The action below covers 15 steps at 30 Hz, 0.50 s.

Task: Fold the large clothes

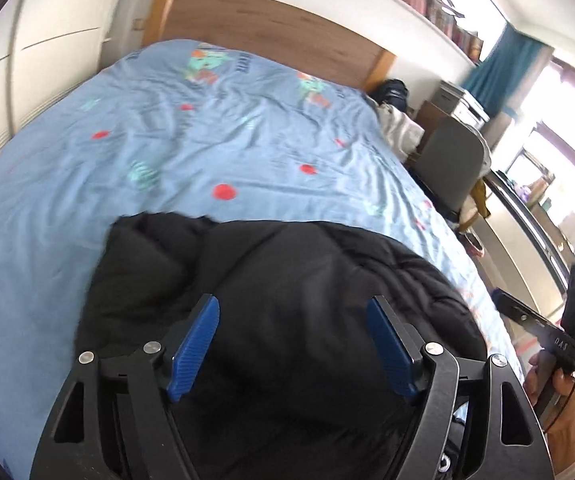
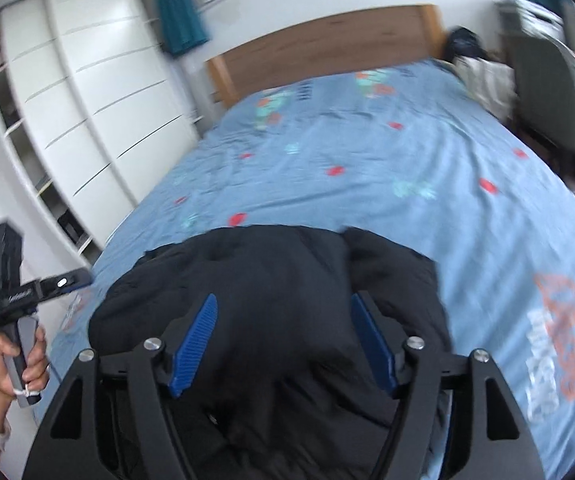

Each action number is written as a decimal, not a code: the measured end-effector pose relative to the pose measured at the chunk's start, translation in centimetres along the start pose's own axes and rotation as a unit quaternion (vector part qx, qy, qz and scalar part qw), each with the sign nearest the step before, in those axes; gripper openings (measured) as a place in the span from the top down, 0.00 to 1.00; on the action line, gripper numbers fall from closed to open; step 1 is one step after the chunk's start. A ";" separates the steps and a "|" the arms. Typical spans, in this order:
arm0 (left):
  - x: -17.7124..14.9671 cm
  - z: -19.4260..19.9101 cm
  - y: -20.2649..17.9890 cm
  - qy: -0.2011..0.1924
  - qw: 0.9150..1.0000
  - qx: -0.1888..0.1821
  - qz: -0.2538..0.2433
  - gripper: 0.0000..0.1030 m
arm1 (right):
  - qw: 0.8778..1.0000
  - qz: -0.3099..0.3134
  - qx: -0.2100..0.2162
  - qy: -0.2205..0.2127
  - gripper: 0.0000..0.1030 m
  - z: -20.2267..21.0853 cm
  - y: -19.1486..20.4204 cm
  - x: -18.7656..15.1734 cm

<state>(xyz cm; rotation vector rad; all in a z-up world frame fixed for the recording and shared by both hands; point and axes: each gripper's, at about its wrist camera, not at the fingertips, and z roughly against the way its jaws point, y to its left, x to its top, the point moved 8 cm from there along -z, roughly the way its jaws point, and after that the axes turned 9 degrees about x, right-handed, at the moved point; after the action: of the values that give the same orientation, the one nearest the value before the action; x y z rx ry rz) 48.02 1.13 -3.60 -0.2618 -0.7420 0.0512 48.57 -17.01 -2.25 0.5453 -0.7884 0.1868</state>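
Black jacket [image 1: 271,304] seemingly folded on bed [image 1: 207,140]

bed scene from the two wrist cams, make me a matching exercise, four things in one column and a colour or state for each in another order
Things:
1. black padded jacket
2. bedsheet
3. headboard
4. left tool

Colour or state:
A. brown wood, at the far end of the bed
B. open, blue pads apart with nothing pressed between them
C. lying bunched at the near end of the bed
D. light blue with red dots, wrinkled

Pairs: 1-C, 2-D, 3-A, 4-B
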 end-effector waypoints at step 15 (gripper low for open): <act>-8.3 -9.5 1.0 0.022 0.994 0.072 -0.079 0.25 | 0.992 0.067 0.010 0.102 0.31 -10.4 0.4 -9.0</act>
<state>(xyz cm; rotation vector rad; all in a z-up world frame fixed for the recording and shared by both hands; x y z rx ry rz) 48.32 -1.16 -16.05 -0.0664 -0.7090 -0.0517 48.64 -10.75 -14.50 0.4840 -0.6244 0.3694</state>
